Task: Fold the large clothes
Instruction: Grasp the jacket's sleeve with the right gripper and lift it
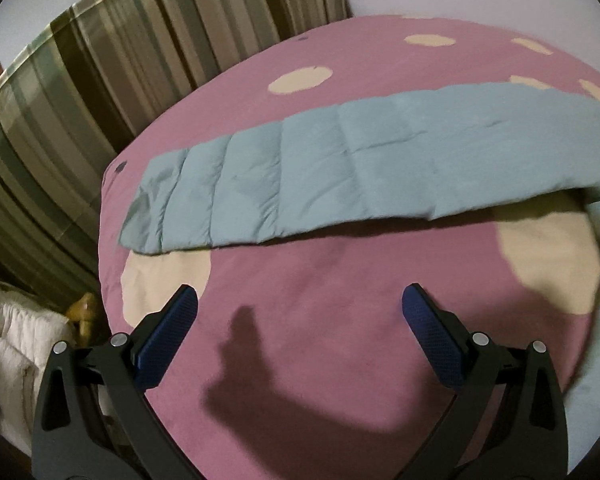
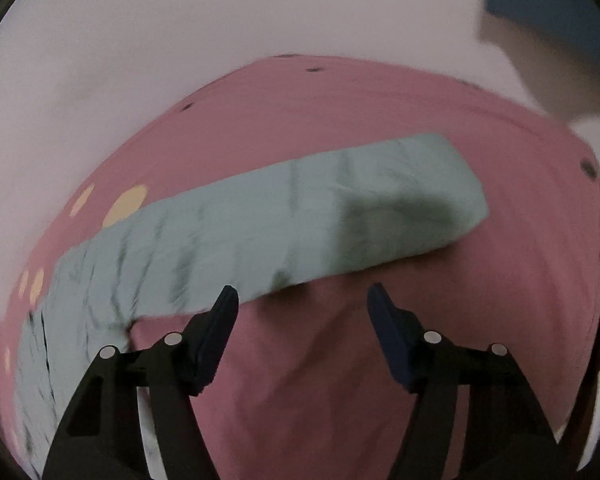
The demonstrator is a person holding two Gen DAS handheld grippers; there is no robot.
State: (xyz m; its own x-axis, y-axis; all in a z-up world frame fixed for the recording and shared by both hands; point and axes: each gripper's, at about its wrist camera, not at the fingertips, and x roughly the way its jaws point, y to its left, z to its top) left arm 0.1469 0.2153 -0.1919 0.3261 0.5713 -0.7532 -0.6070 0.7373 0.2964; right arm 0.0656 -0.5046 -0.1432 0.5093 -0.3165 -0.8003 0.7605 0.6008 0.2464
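Observation:
A pale blue quilted garment (image 1: 340, 168) lies in a long folded band across the pink bedspread (image 1: 308, 312). In the left wrist view its near edge lifts a little off the bed at the right. My left gripper (image 1: 300, 300) hovers over bare pink cloth just short of that edge, jaws wide apart and empty. The right wrist view is blurred. There the same blue garment (image 2: 260, 232) runs from lower left to upper right, and my right gripper (image 2: 302, 300) stands open right at its near edge, with only pink bedspread (image 2: 300, 380) between the fingers.
The bedspread carries cream dots (image 1: 548, 264). Striped brown curtains (image 1: 100, 100) hang behind the bed's left side. A white padded bundle (image 1: 16, 344) and a tan toy (image 1: 84, 312) sit beside the bed at the lower left. A pale wall (image 2: 180, 40) rises behind the bed.

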